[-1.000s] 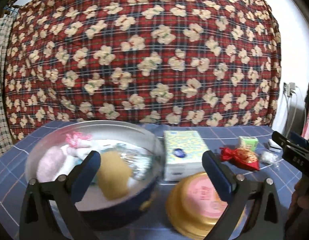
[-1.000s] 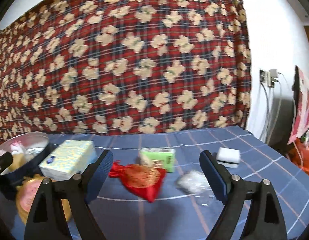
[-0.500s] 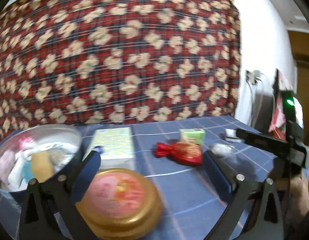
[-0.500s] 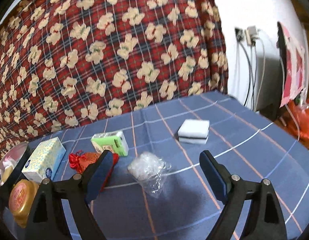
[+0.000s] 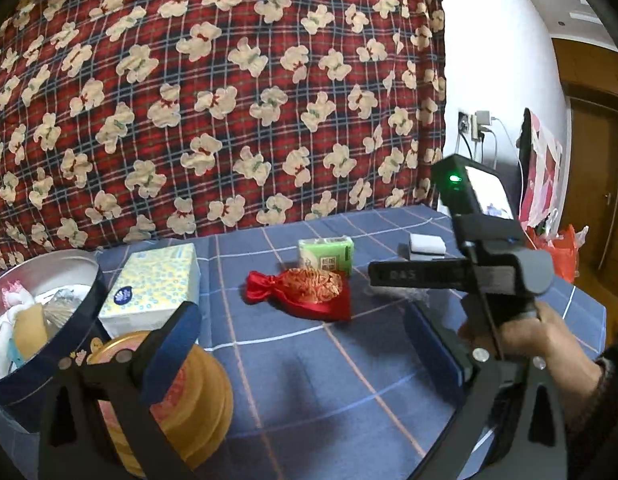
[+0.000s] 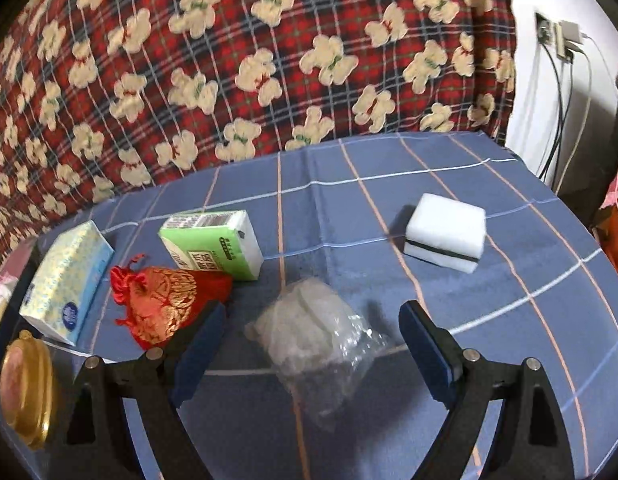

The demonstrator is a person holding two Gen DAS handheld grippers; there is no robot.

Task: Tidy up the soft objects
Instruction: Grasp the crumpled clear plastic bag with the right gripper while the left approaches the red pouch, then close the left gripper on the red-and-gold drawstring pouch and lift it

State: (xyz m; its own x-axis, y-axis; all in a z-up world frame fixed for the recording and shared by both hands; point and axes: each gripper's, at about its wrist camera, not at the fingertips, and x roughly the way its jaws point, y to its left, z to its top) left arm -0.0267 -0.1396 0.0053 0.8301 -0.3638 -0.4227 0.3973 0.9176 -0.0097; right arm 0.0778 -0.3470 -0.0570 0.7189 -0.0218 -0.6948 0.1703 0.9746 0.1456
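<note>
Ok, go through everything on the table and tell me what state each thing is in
Round tin: lid off, soft items inside.
Gold lid: off, beside the tin.
Tissue box: lying flat.
Green tissue pack: unopened, lying flat.
Red pouch: tied shut, on its side.
Clear plastic bag: crumpled, between the open right claw, untouched.
White sponge: lying flat.
Left claw: open, empty.

- Both views are evenly lit by soft indoor light, apparently from overhead.
- Soft shadows lie under the clear plastic bag and white sponge on the desk.
- Fisheye bending curves the cloth's grid lines; corners go black.
- Edges look slightly soft; centres stay fairly sharp.
</note>
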